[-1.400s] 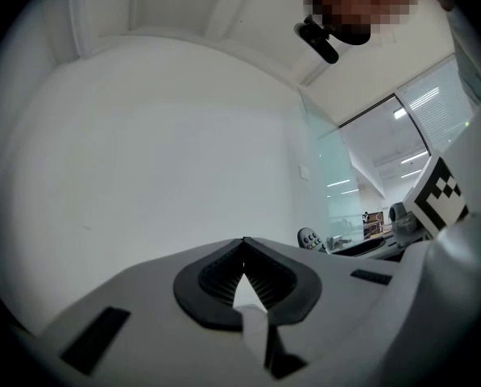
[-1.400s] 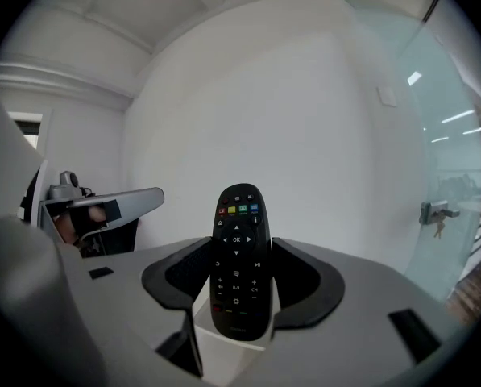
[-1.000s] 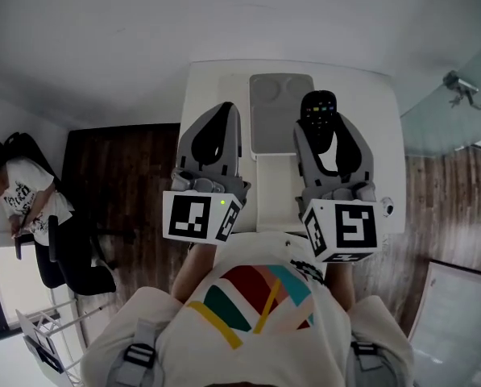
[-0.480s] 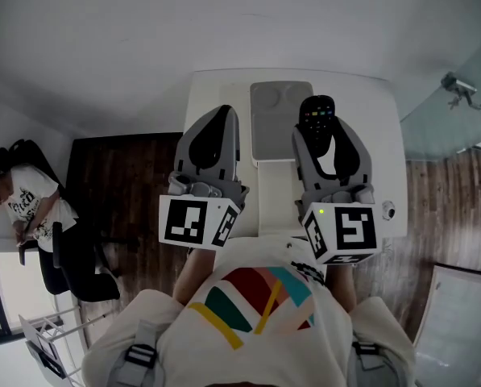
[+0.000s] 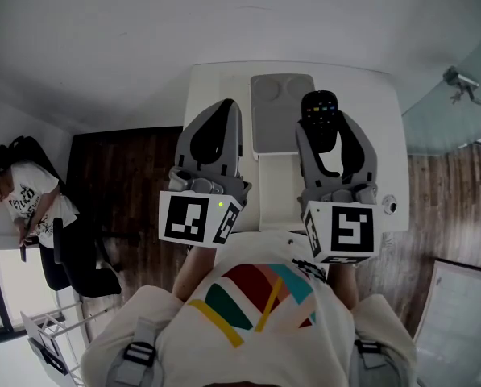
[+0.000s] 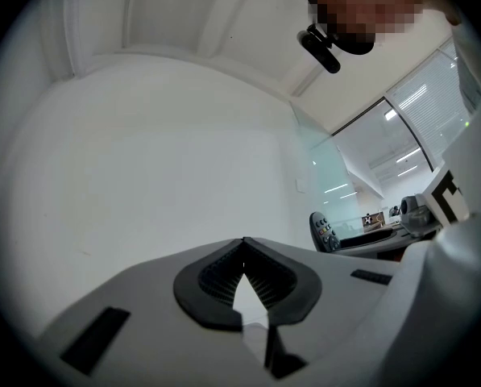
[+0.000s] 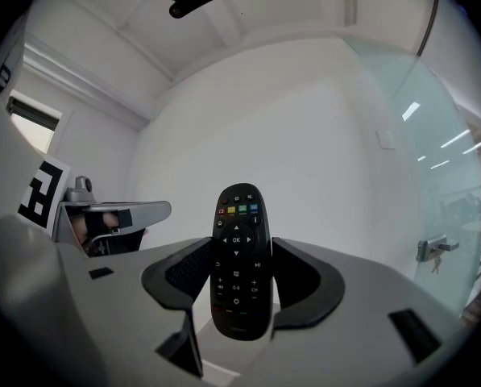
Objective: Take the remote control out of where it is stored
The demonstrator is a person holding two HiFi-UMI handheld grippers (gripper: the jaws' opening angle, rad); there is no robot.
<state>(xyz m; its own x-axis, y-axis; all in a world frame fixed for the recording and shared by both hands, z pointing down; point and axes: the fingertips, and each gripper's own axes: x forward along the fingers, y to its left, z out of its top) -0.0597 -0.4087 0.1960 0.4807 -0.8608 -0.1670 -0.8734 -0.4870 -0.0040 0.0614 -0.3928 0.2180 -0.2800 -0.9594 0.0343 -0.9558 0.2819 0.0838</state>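
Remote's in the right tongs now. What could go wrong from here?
1. The right tongs pinch the remote only on its narrow, rounded sides, with the button end sticking out past the pads; a quick swing might tilt it or let it slip.
2. The left tongs are shut and empty, off to the side, so nothing backs up the grip; a drop would likely hit the table or the wooden floor.
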